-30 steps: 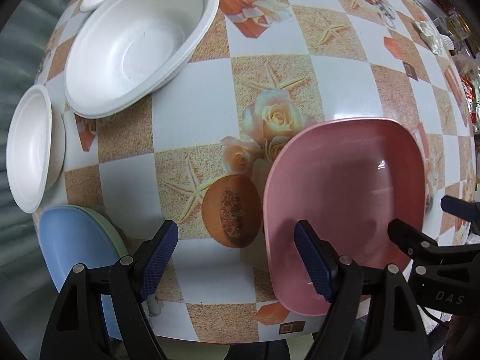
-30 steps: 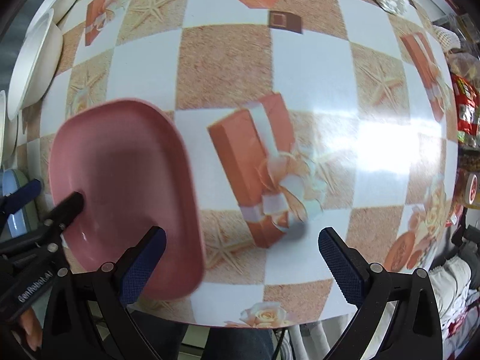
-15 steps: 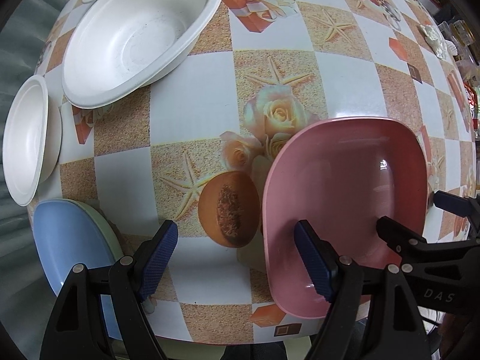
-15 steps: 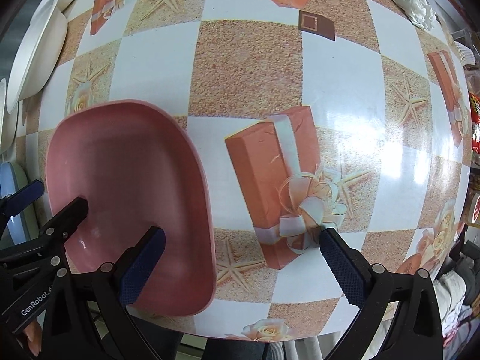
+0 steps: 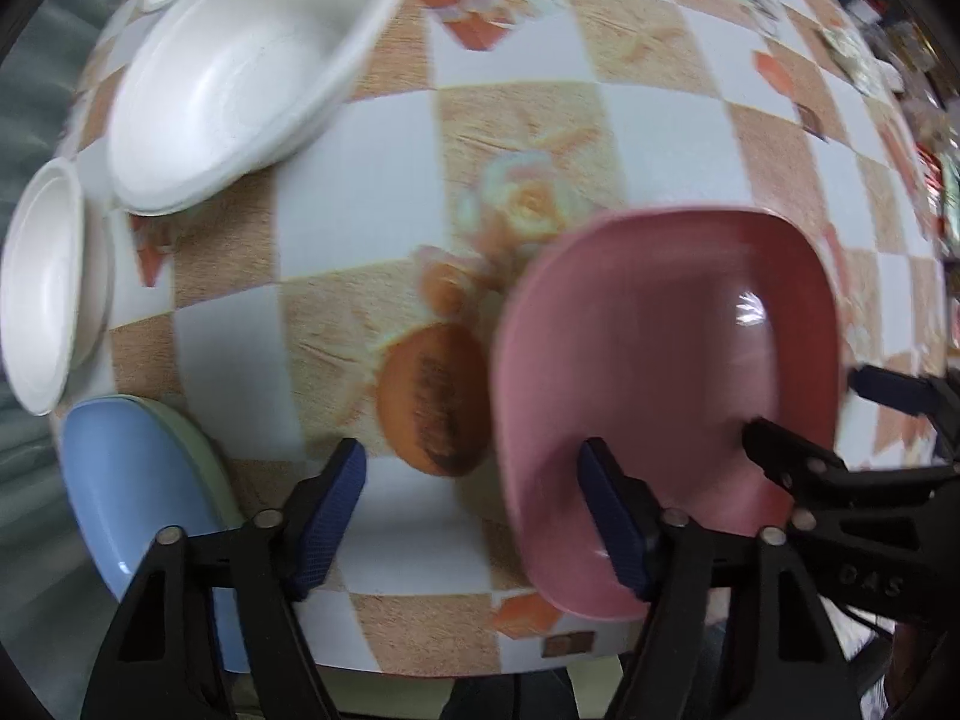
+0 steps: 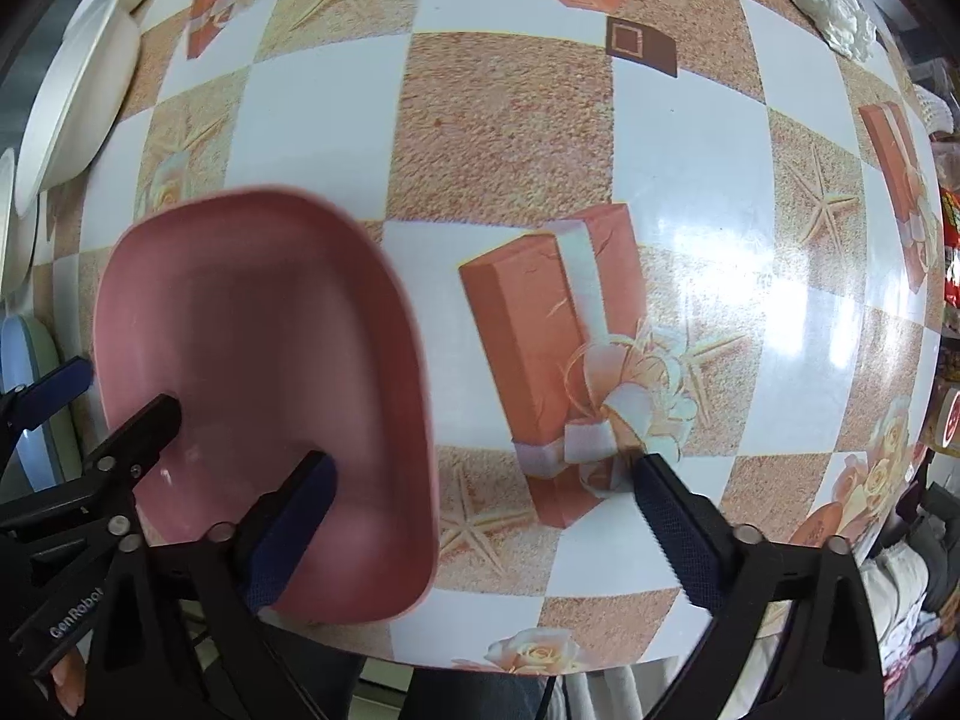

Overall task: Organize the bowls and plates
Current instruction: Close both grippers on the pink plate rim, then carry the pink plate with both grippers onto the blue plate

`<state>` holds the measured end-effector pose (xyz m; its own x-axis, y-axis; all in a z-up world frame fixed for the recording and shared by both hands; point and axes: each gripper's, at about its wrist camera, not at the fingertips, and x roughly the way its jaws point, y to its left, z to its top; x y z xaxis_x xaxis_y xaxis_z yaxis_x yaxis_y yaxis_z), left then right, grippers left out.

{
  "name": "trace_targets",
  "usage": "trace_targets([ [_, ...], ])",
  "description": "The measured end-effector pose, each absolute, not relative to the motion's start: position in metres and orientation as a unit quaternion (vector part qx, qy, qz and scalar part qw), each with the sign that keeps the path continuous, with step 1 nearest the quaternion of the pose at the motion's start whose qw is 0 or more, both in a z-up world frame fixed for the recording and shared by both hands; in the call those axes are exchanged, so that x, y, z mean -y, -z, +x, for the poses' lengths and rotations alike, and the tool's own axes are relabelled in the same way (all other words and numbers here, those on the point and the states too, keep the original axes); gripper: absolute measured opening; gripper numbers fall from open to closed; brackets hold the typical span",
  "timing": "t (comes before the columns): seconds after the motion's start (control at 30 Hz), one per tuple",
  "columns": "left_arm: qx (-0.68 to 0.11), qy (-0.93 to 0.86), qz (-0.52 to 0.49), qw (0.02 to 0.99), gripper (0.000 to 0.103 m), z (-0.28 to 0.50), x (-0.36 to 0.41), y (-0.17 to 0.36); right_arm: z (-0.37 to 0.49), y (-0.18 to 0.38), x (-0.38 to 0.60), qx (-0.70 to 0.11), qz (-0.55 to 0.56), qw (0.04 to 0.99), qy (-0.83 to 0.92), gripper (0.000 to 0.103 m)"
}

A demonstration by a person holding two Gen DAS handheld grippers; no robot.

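A glossy pink bowl (image 5: 666, 396) sits empty on the tabletop (image 6: 510, 138); both hand-held grippers, left (image 5: 471, 519) and right (image 6: 480, 525), gape wide, gripping nothing.

Two fisheye wrist cameras look steeply down along their open fingers at a checkered tablecloth (image 6: 510, 138), close above its near edge. The left wrist view faces the table's left side, taking in white bowls. The right wrist view faces farther right. Both share the pink plate (image 5: 666, 372) (image 6: 264, 360) and each other's gripper.
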<state>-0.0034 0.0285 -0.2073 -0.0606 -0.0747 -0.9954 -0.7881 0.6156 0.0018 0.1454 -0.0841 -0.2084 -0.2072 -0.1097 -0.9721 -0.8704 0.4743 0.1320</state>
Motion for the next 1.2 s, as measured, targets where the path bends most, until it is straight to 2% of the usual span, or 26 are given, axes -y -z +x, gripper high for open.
trace_targets([
  [0.07, -0.667, -0.281, -0.324, 0.610, 0.053, 0.001, -0.023, 0.206, 0.142, 0.203, 0.085, -0.685, -0.351, 0.520, -0.372, 0.072],
  [0.1, -0.669, -0.272, -0.323, 0.612, 0.050, 0.004, -0.019, 0.205, 0.141, 0.201, 0.085, -0.684, -0.349, 0.520, -0.374, 0.066],
  [0.13, -0.670, -0.264, -0.322, 0.615, 0.040, 0.006, -0.016, 0.205, 0.139, 0.198, 0.085, -0.683, -0.346, 0.520, -0.379, 0.053],
  [0.17, -0.671, -0.255, -0.321, 0.617, 0.033, 0.009, -0.012, 0.204, 0.137, 0.196, 0.085, -0.685, -0.338, 0.515, -0.388, 0.034],
  [0.2, -0.675, -0.254, -0.316, 0.617, 0.034, 0.011, -0.010, 0.204, 0.135, 0.196, 0.084, -0.693, -0.328, 0.505, -0.396, 0.022],
  [0.33, -0.680, -0.247, -0.303, 0.621, 0.028, 0.010, -0.008, 0.202, 0.134, 0.199, 0.088, -0.711, -0.318, 0.495, -0.386, 0.021],
  [0.77, -0.676, -0.248, -0.282, 0.634, 0.027, -0.034, 0.001, 0.165, 0.080, 0.177, 0.099, -0.747, -0.284, 0.447, -0.402, 0.022],
  [1.2, -0.628, -0.280, -0.299, 0.661, 0.027, -0.086, -0.014, 0.118, 0.048, 0.120, 0.055, -0.709, -0.305, 0.461, -0.439, 0.022],
])
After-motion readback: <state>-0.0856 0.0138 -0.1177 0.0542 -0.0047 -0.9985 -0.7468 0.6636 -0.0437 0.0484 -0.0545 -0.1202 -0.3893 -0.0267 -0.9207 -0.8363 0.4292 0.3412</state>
